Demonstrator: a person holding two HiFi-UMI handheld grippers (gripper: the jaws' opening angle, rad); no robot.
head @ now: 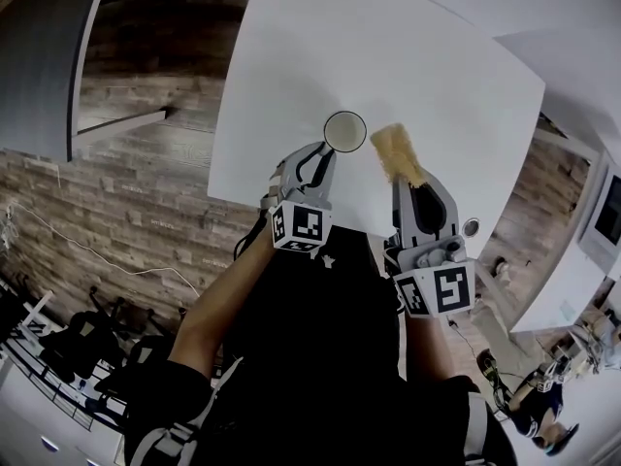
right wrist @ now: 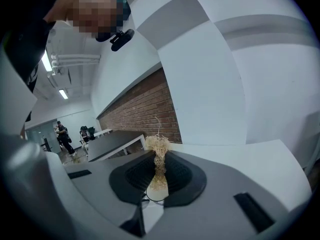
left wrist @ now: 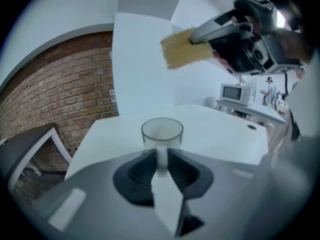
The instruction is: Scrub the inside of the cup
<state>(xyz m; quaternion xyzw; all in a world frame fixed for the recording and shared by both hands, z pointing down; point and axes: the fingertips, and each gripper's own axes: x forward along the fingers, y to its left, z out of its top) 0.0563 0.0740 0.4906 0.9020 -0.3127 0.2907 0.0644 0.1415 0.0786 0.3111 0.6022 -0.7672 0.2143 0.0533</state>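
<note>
**A:** What is the cup (head: pixel 344 131) like?

**B:** Clear and smooth, a plain round cylinder with a thin rim. It stands upright, mouth open, on the white table (head: pixel 408 56).

**A:** And the left gripper (head: pixel 323 155)?

**B:** It is at the cup's near side. Its ribbed black pads are drawn close on a narrow pale strip running down the cup's wall. The strip looks like a handle, though I cannot make it out for sure. So this gripper grasps the cup.

**A:** The right gripper (head: pixel 406 184)?

**B:** Clenched on the scrubber (head: pixel 396 151), a straw-coloured wad of coarse, tangled fibres. It is flattish and roughly oblong, with loose strands sticking out. It hangs right of the cup and above its rim, apart from it.

**A:** How much room is there round the cup?

**B:** The cup stands near the table's edge on the person's side, where both grippers come in. Beyond the cup and out to either side of it, the matte white top stretches wide and smooth.

**A:** And the room?

**B:** Left of the cup, past the table's edge, stands a grey table (head: pixel 39 56). Behind that is a red brick wall (left wrist: pixel 60 84), rough against the plain white wall above. Far beyond the cup to its right, a microwave (left wrist: pixel 235 93) sits on a counter.
</note>
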